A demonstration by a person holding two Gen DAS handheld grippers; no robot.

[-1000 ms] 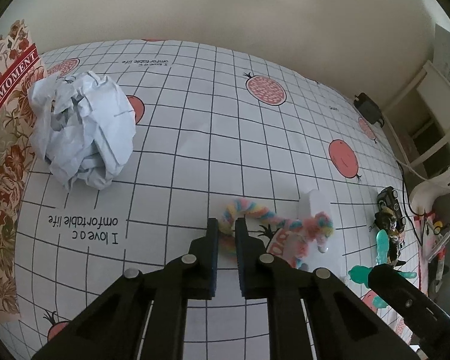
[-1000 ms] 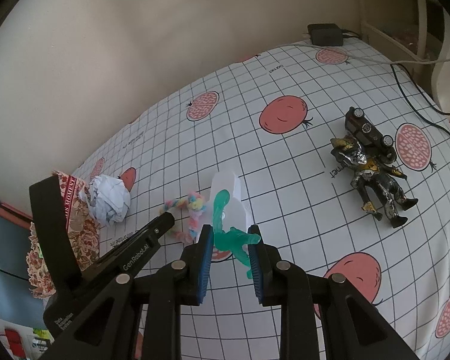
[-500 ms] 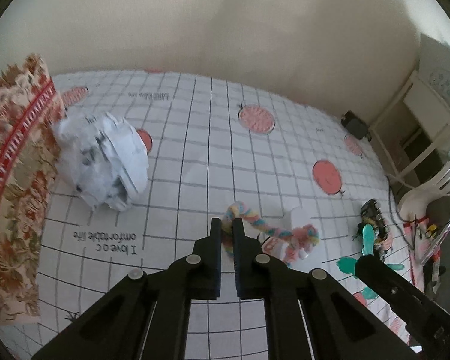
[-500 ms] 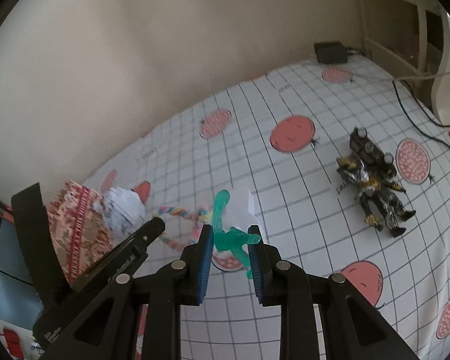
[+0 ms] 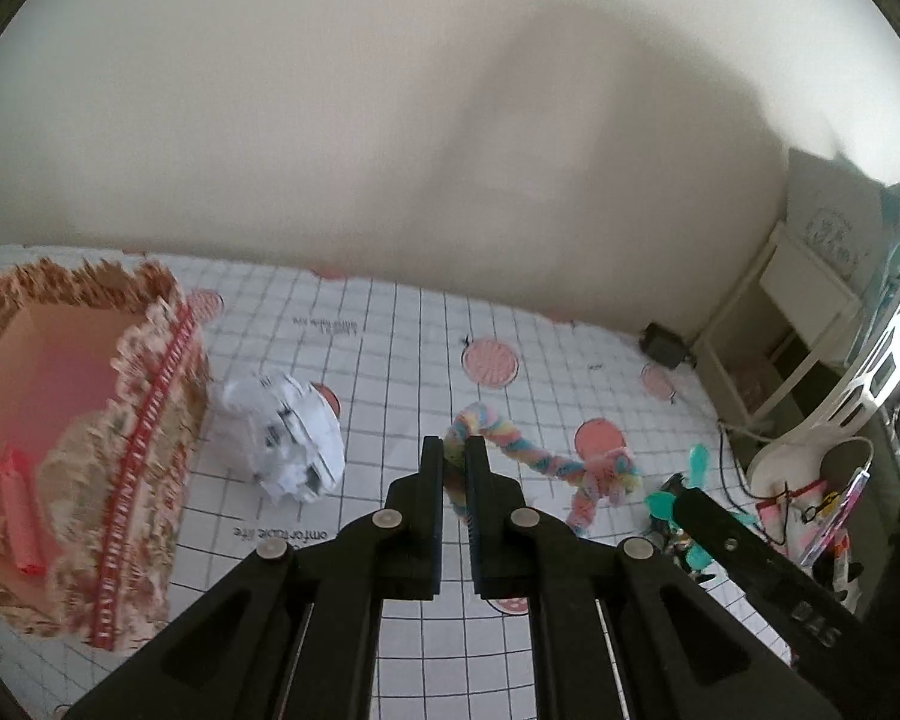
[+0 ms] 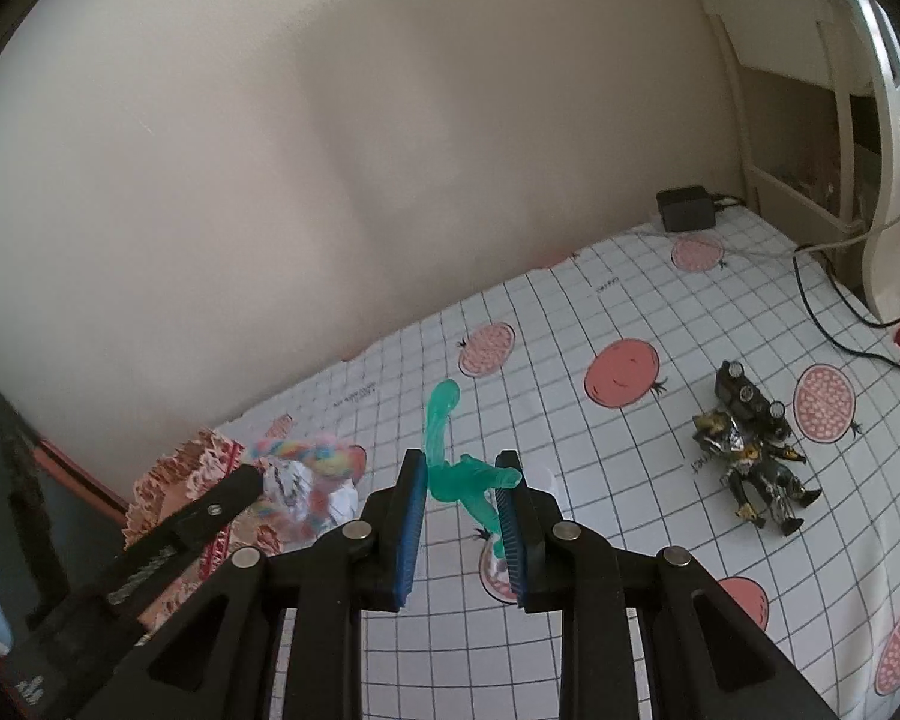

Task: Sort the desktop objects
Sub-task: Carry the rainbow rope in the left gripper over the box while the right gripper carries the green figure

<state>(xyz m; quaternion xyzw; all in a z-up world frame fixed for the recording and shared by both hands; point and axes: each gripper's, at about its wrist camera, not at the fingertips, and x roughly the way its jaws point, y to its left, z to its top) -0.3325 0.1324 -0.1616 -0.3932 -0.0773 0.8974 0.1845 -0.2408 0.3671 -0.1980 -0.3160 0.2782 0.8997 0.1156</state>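
Note:
My left gripper [image 5: 453, 450] is shut on one end of a pastel rainbow rope toy [image 5: 540, 462], which trails off to the right above the checked tablecloth [image 5: 390, 372]. My right gripper [image 6: 462, 480] is shut on a translucent green figure [image 6: 441, 420], whose long arm sticks up past the blue pads. In the right wrist view the left gripper [image 6: 252, 480] shows at the left with the rope toy [image 6: 324, 456] hanging from it. A crumpled white paper ball [image 5: 288, 438] lies beside an open floral box [image 5: 150, 420].
A red stick [image 5: 21, 516] lies inside the floral box. A dark robot figure [image 6: 750, 462] lies on the cloth to the right. A black adapter [image 6: 687, 207] and a cable [image 6: 834, 330] sit at the far right by white furniture [image 6: 894, 180].
Both grippers have risen and tilted up, so more wall shows. The rope toy has come up off the cloth with the left gripper. The green figure stays in the right one.

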